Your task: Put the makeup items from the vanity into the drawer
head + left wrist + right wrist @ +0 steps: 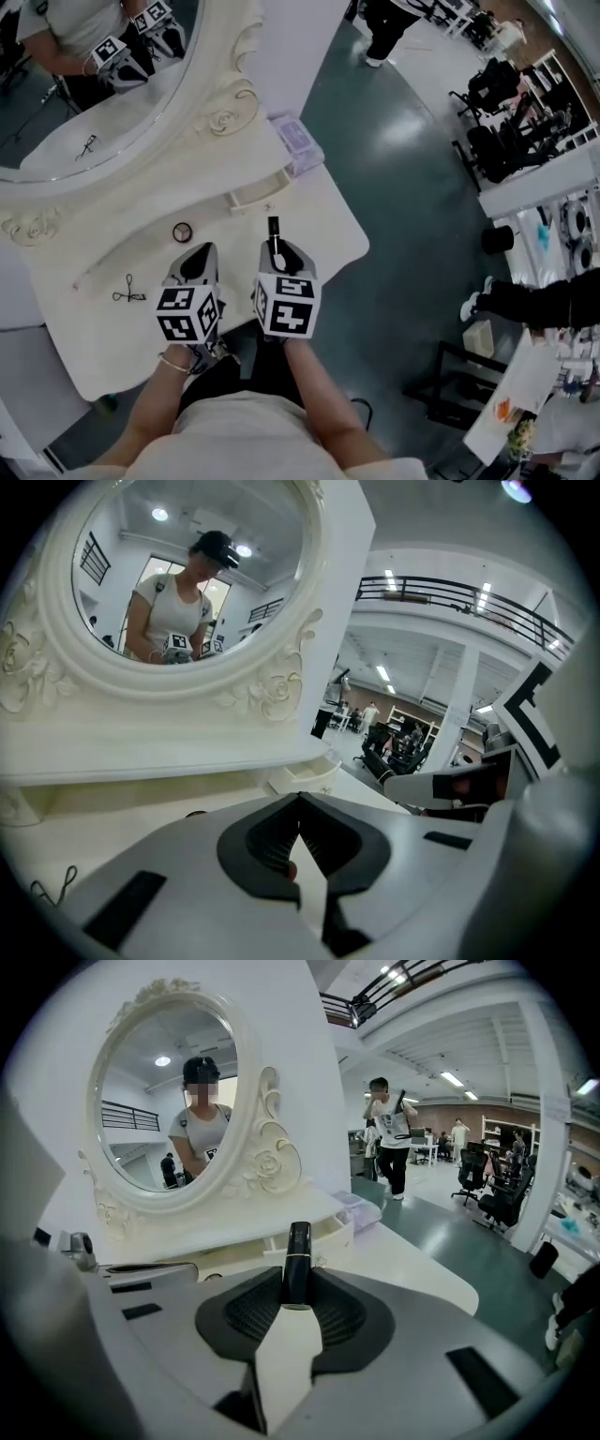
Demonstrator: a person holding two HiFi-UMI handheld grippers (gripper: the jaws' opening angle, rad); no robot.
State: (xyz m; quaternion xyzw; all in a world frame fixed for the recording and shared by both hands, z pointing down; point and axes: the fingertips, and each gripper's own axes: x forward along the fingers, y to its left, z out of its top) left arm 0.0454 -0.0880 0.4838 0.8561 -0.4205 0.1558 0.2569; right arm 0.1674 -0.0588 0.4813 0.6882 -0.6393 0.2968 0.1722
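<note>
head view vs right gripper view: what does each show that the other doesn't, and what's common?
Head view only: the eyelash curler lying on the vanity top, left of the left gripper.
Right gripper view only: a close look at the ribbed fingers clamped on the lower end of the black tube, and the mirror as a whole oval.
Both: the right gripper holding that tube, the open drawer, and the purple box.

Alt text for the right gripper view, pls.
The right gripper has its jaws shut on a slim black tube that stands upright between the pads. Behind it is a white vanity with an ornate oval mirror and a small drawer pulled out.
</note>
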